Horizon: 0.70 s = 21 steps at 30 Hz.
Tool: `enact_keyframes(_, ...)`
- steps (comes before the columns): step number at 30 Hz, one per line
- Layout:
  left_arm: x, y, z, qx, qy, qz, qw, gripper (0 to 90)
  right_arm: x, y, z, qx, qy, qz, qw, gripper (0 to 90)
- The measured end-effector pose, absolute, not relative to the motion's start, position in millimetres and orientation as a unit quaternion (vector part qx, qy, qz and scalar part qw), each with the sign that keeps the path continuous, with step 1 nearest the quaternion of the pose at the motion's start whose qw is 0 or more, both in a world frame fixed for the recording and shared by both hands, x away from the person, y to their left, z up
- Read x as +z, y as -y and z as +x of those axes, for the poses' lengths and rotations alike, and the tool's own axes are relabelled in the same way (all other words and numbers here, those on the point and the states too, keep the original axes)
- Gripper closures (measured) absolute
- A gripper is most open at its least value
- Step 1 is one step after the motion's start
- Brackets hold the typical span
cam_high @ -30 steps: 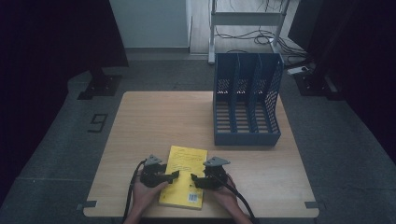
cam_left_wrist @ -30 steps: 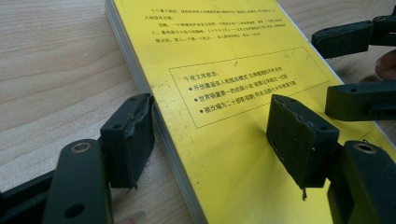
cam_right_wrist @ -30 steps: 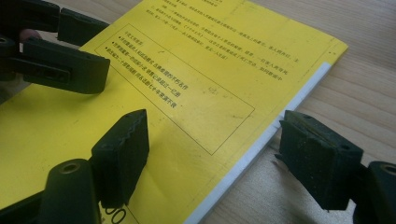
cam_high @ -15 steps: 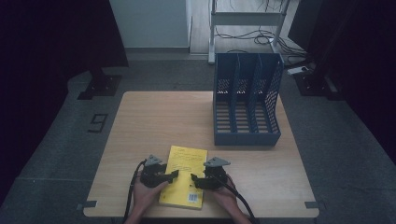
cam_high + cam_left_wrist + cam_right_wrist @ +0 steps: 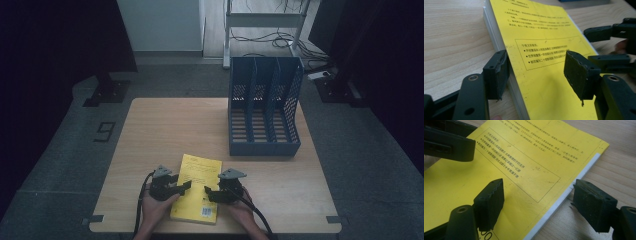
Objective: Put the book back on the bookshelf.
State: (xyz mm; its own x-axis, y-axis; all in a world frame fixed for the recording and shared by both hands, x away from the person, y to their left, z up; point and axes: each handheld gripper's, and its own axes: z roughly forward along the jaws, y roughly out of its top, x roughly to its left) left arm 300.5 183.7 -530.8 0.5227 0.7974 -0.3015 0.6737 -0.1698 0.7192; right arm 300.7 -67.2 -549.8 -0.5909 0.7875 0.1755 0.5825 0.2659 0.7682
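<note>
Tongs in both my hands sit low over a yellow book (image 5: 196, 187) that lies flat on the wooden table (image 5: 165, 130), close to the near edge, right in front of me. From the high view, my left gripper (image 5: 182, 186) comes in from the book's left side and my right gripper (image 5: 210, 194) from its right, the two pointing toward each other across the cover, with the book between them.

In the left gripper view, my left gripper (image 5: 536, 71) straddles the book's left edge: one jaw is pressed up beside the stack of white page edges, the other hangs over the yellow cover (image 5: 541, 50) without touching it. Those jaws have just been closing a little, yet they stand apart and clamp nothing.

In the right gripper view, my right gripper (image 5: 539, 201) straddles the opposite edge: one jaw hovers above the printed cover, the other sits off the book over bare wood, just beside the white page edge. Its jaws are also spread and grip nothing.

A blue file rack (image 5: 264, 112) with three slots stands upright at the far right of the table, well apart from the book.
</note>
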Motion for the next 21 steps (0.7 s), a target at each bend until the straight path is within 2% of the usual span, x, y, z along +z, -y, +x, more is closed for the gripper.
enact_keyframes(7, -525.9, -188.1, 300.2, 0.043, -0.483, 0.747, 0.455, 37.0, -550.1, 67.4, 300.6, 0.422, -0.786, 0.436, 0.122, 24.5)
enact_keyframes(11, -530.0, -186.7, 301.5, -0.006, -0.475, 0.744, 0.470, 39.4, -550.1, 67.6, 300.5, 0.423, -0.785, 0.436, 0.121, 24.5)
enact_keyframes(21, -532.8, -181.5, 302.0, 0.037, -0.469, 0.764, 0.441, 38.8, -550.3, 67.8, 300.5, 0.424, -0.785, 0.435, 0.121, 24.5)
